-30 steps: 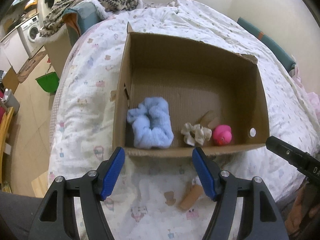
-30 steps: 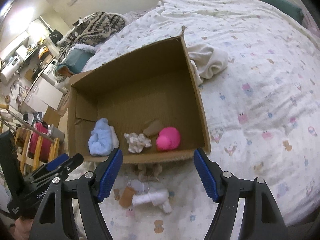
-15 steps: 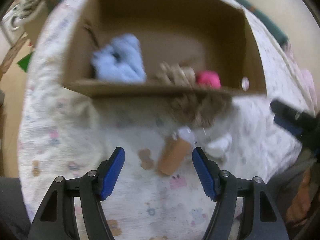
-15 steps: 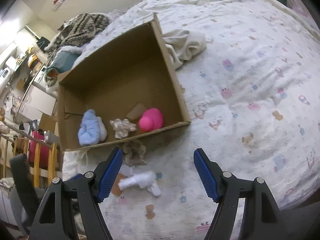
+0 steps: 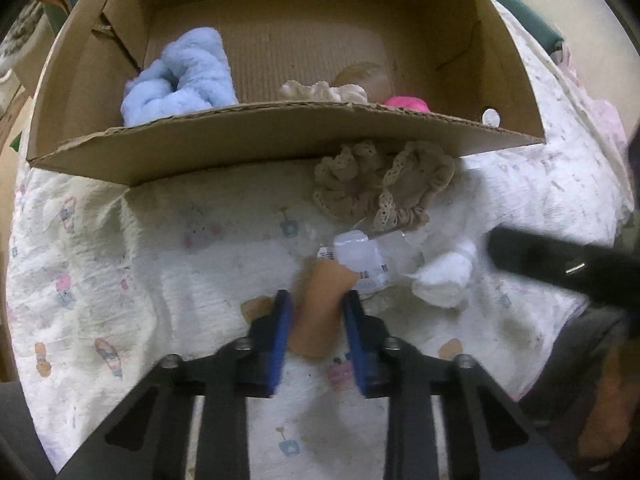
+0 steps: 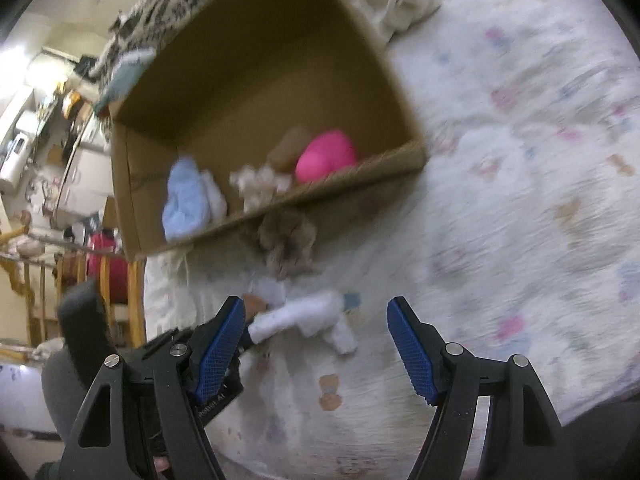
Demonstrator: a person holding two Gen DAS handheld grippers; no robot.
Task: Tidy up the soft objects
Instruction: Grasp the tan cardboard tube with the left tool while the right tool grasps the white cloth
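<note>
Left wrist view: left gripper (image 5: 316, 312) jaws closing around tan sponge (image 5: 320, 304) (on bedspread (image 5: 160, 280)); right gripper (image 6: 316, 320) jaws wide, empty.

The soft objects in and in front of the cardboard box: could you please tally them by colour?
Light blue: 1, fluffy cloth in the box
Cream: 1, scrunchie in the box
Pink: 1, toy in the box
Tan: 2, piece in the box, piece on the bed
Beige: 1, lace scrunchie on the bed
White: 1, plush item on the bed
Total: 7
</note>
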